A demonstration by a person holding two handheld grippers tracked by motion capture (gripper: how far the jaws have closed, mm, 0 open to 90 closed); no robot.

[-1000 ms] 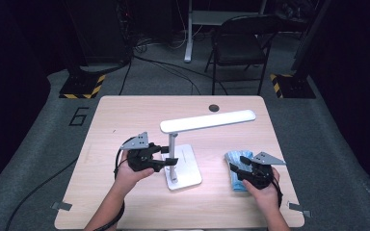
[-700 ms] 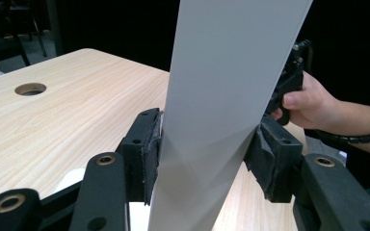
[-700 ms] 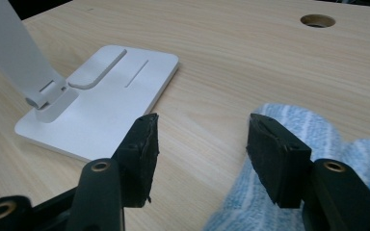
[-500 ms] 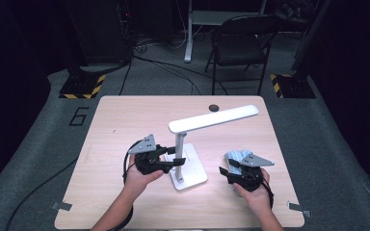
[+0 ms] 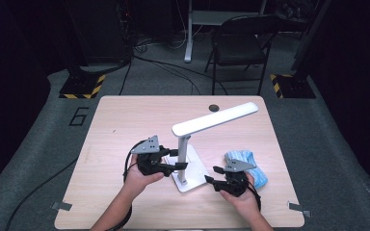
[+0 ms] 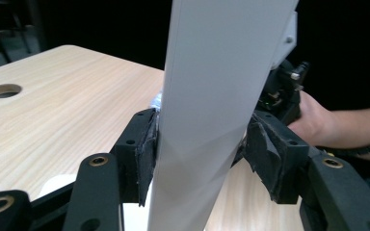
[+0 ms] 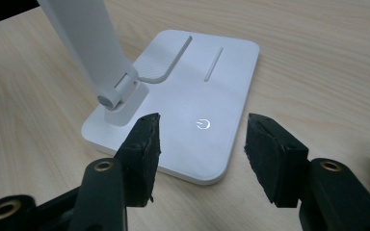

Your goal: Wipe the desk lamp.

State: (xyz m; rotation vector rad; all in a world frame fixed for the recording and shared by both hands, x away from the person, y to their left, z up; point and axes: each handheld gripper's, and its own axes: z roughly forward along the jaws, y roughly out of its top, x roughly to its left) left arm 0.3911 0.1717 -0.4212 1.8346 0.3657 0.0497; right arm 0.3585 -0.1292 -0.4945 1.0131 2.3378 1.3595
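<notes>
A white desk lamp stands on the wooden table, its head slanting up to the right. My left gripper is shut on the upright post; its jaws have just been opening a little, and both pads still lie against the post. My right gripper stands open beside the flat base, its jaws just closing with nothing between them. In the right gripper view that gripper hovers low over the base, near the lit power symbol.
A blue cloth lies under my right hand near the table's right side. A round cable hole sits at the far edge. A black chair stands behind the table.
The lamp with my left gripper has shifted right, and its head now tilts up more at the right. My right gripper has moved left off the cloth to the base.
</notes>
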